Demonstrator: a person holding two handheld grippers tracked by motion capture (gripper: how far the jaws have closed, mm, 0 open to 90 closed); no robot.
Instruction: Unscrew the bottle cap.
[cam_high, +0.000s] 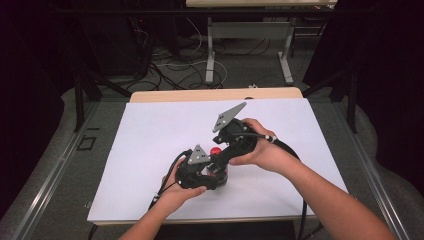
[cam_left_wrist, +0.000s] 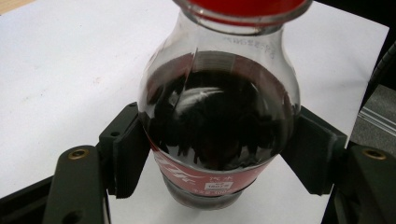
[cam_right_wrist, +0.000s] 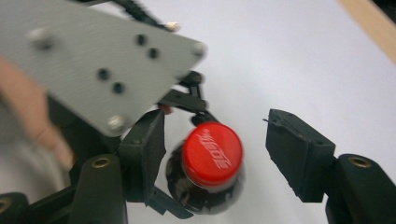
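From the high view, a white sheet (cam_high: 150, 150) covers most of the table, with a strip of bare wood showing along the far edge. The bottle (cam_high: 216, 165) stands on the sheet a little toward its near edge, about midway between the left and right edges, its red cap (cam_high: 215, 151) just visible between the two tools. The left gripper (cam_high: 197, 175), held in the person's left hand (cam_high: 177, 192), sits low against the bottle's side. The right gripper (cam_high: 220, 157), held in the right hand (cam_high: 262, 150), comes in from the right and slants down toward the cap.

In the left gripper view, the two black jaws press against opposite sides of the bottle (cam_left_wrist: 219, 121), just above the red label (cam_left_wrist: 196, 179). The clear bottle holds dark liquid and stands upright on the white sheet (cam_left_wrist: 60, 70), pinched firmly by this gripper.

In the right gripper view, the camera looks down on the red cap (cam_right_wrist: 213, 154), which lies between this gripper's spread jaws. The left jaw stands just beside the bottle's shoulder; whether it touches cannot be told. The right jaw is clearly apart from the cap, with white sheet (cam_right_wrist: 289, 56) showing in the gap. The grey plate (cam_right_wrist: 93, 60) of the left gripper and part of the left hand (cam_right_wrist: 28, 112) lie at the upper left, somewhat blurred.
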